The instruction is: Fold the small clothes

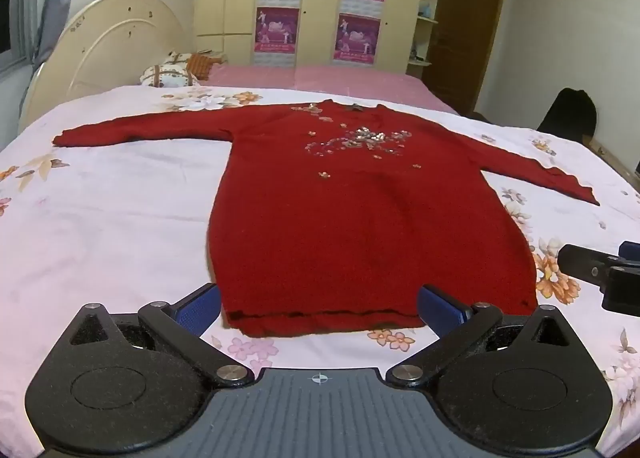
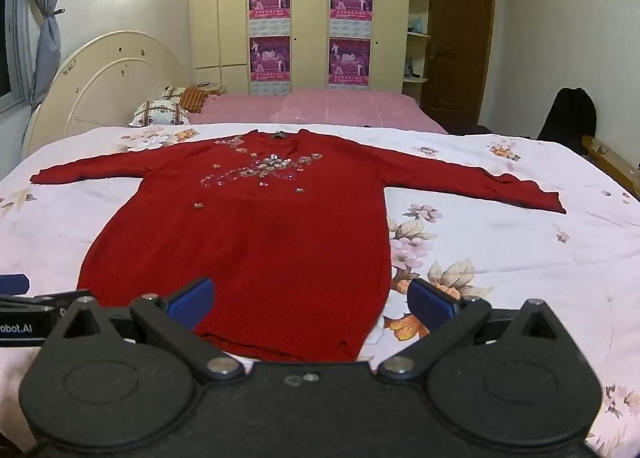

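Observation:
A red knitted long-sleeved dress [image 1: 360, 217] with sequin flowers on the chest lies flat and face up on the floral sheet [image 1: 100, 217], sleeves spread to both sides, hem toward me. My left gripper [image 1: 318, 308] hovers open above the hem's left half, blue pads wide apart, nothing between them. In the right wrist view the same dress [image 2: 248, 250] fills the middle, and my right gripper [image 2: 310, 300] stands open over the hem's right corner. The right gripper's body [image 1: 600, 274] shows at the right edge of the left wrist view; the left gripper's body [image 2: 24, 318] shows at the left edge of the right wrist view.
The bed's cream headboard [image 1: 108, 45] stands at the far left with pillows [image 1: 168, 73] beside it. A pink sheet [image 1: 312, 77] covers the far half of the bed. Wardrobes with posters [image 1: 316, 1] line the back wall. A dark chair [image 1: 568, 113] stands at the right.

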### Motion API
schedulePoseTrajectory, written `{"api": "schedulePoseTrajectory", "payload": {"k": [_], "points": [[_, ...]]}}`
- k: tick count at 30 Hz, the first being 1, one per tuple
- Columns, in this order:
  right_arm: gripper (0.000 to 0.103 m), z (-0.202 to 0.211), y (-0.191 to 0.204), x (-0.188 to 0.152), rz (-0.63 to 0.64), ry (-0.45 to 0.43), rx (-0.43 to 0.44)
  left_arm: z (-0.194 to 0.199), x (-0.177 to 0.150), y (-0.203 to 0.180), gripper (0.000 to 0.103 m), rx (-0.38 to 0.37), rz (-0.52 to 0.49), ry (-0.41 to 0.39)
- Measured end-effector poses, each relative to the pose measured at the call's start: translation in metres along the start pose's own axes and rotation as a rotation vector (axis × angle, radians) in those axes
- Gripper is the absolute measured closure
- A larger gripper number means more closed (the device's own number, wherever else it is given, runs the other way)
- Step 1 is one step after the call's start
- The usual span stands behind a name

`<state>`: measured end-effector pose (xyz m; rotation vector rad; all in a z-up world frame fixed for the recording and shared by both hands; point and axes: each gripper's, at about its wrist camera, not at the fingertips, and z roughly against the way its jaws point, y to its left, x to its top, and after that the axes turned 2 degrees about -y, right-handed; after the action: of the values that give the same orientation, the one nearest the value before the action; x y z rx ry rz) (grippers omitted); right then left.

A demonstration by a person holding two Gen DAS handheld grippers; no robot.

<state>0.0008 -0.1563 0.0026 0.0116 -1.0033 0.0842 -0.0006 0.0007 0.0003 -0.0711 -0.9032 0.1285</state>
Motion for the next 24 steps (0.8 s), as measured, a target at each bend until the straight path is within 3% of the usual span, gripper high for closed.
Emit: {"api": "schedulePoseTrajectory", "payload": {"k": [24], "points": [[0.001,0.005,-0.005,0.002,-0.008,-0.017,-0.002,0.004,0.002,-0.002,0.0,0.02,-0.014,-0.007]]}}
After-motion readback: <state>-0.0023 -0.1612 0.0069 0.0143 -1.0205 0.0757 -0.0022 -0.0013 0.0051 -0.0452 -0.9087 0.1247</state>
